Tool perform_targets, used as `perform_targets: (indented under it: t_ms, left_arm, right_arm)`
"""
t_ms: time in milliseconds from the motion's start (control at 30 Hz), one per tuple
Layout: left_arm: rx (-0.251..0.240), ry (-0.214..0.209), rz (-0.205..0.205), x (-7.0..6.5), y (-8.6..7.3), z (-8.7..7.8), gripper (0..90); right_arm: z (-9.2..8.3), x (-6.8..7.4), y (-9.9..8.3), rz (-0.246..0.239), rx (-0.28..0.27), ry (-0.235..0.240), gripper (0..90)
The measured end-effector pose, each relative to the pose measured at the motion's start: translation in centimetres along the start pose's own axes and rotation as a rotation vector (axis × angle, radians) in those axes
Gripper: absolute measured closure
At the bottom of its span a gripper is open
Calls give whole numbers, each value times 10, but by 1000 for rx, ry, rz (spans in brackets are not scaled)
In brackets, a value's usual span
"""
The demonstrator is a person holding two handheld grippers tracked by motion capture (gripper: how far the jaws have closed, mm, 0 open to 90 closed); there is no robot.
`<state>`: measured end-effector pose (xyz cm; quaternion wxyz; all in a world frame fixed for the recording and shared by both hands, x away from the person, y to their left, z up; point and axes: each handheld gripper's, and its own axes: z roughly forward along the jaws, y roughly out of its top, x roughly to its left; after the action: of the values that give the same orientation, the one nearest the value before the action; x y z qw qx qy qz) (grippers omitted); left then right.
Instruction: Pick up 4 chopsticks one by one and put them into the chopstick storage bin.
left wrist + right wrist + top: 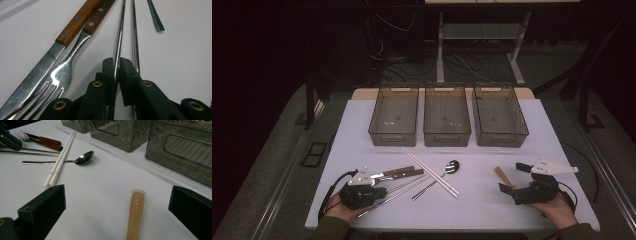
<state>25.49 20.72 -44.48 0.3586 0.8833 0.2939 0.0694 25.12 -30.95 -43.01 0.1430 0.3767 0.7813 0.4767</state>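
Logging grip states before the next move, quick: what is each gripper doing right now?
Left gripper: shut on one metal chopstick.
Right gripper: open, holding nothing; the tan tube lies on the table between its jaws.

left gripper point(379, 192): fingers nearly together, low over table | right gripper point(513, 177): fingers wide apart, level

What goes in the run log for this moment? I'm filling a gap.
left tool: shut on metal chopstick | right tool: open, astride tan tube | bins: empty
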Motion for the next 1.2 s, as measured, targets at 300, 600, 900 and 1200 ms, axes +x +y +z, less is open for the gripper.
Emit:
perform_targets:
  t_ms: [300,600,900,1200]
  left_arm:
    - [0,-19,10,3,0,0,841]
    - [1,-26,9,4,1,0,848]
    - [-1,-14,17,2,3,-4,848]
    - [-23,-15,10,-1,8,-6,849]
  right_arm:
    - [0,0,0,-2,0,1,11]
    - [0,0,0,-5,0,0,11]
    - [4,2,0,-14,-2,23,10]
    - [13,6,1,-26,15,43,10]
